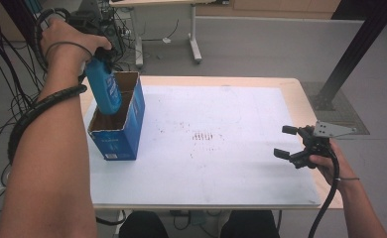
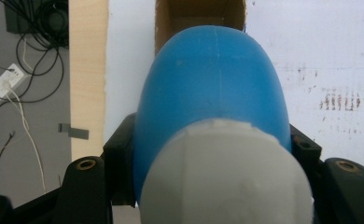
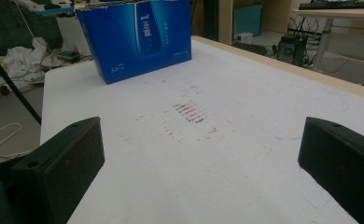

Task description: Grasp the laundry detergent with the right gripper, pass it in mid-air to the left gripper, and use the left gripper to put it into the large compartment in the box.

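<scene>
The left tool [image 1: 101, 53] is clamped on a blue bottle [image 1: 104, 87] with a pale cap, gripping it just under that cap; the bottle hangs tilted over the open top of the blue carton [image 1: 117, 119] at the far left of the tabletop [image 1: 231, 163], its lower end already inside the opening; in the left gripper view the bottle [image 2: 213, 88] points straight down at the brown cardboard interior [image 2: 199, 14]; so I'd judge the packing well under way but not finished, since the bottle still has to be lowered the rest of the way and let go; the right tool [image 1: 290, 143] idles at the near right with its jaws spread wide and nothing between them, hovering just above the stained white sheet; from there the carton [image 3: 136, 39] stands well apart, upright at the far end.
</scene>
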A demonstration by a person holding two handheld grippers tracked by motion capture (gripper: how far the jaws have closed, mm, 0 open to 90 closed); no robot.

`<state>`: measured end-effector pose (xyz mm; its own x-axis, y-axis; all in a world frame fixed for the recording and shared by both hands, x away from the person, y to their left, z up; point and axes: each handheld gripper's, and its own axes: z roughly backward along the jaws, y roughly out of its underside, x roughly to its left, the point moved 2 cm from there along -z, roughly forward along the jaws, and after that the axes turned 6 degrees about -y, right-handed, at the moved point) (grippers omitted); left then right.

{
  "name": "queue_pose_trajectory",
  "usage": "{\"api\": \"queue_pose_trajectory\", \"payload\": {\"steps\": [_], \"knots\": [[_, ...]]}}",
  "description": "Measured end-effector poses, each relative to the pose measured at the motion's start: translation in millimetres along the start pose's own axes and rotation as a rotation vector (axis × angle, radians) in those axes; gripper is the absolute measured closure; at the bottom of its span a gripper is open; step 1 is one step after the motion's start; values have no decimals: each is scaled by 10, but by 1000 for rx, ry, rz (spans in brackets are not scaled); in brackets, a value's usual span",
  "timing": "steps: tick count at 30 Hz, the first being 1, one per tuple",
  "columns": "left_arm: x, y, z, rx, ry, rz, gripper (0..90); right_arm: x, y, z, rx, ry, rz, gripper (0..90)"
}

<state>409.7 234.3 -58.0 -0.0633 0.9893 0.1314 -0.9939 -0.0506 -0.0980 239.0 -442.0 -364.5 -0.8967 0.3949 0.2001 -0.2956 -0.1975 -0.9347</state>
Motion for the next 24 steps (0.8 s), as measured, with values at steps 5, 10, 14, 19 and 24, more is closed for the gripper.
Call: {"api": "queue_pose_trajectory", "payload": {"steps": [5,10,14,19,24], "knots": [[-23,-1,-158,21,1,-8,379,1,5,1,0,1,-2,2],[-47,-2,-320,42,2,-13,379,1,10,0,-3,0,-1,2],[-70,-4,-433,57,3,-19,379,2,15,-8,1,2,-2,2],[-97,10,-553,63,4,-28,379,0,20,-9,2,5,-7,2],[-90,13,-651,75,11,-28,379,-1,21,-9,4,4,-2,2]]}}
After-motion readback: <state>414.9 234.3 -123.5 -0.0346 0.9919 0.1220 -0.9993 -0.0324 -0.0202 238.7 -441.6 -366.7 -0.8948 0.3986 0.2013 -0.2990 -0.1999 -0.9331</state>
